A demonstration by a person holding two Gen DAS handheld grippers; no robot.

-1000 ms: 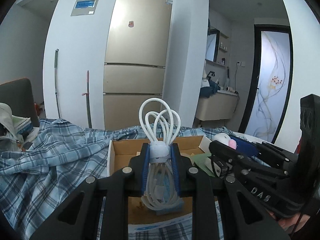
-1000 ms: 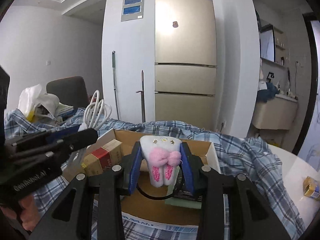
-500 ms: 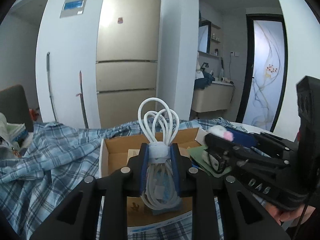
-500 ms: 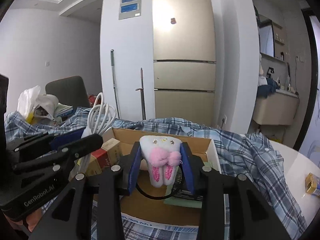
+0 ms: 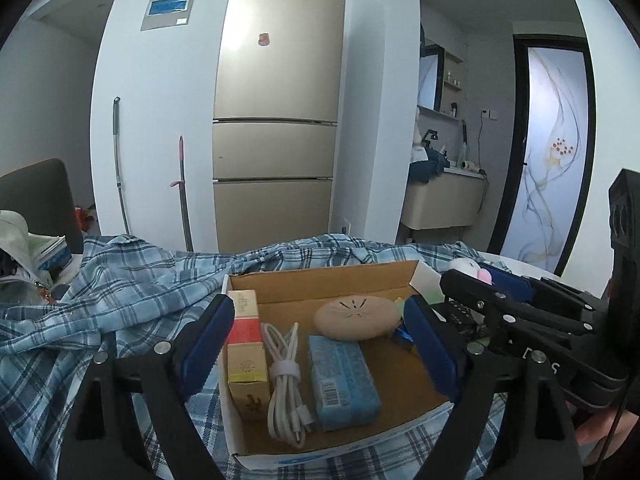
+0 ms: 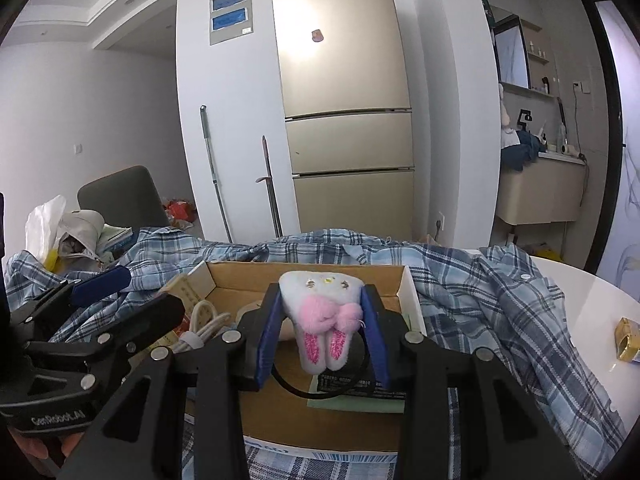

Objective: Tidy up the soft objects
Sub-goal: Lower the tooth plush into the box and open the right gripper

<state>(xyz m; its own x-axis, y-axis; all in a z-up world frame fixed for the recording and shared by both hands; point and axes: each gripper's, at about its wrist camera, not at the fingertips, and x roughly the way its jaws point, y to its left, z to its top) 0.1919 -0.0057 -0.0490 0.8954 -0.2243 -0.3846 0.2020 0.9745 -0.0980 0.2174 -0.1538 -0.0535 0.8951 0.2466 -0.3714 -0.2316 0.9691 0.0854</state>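
Now left tongs [image 5: 318, 342] just opened wide over box [image 5: 320, 276], nothing btwn, right tongs [image 6: 324, 340] clamping plush bunny [image 6: 322, 316], both tilted slightly down

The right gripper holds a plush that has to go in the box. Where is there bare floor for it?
Bare cardboard floor lies right of the blue pack, before the round tan pad. The left side is crowded: carton, cable, pack side by side. The plush hangs over a black device.

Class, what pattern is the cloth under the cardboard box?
Blue-and-white plaid cloth; right wrist view shows it best.
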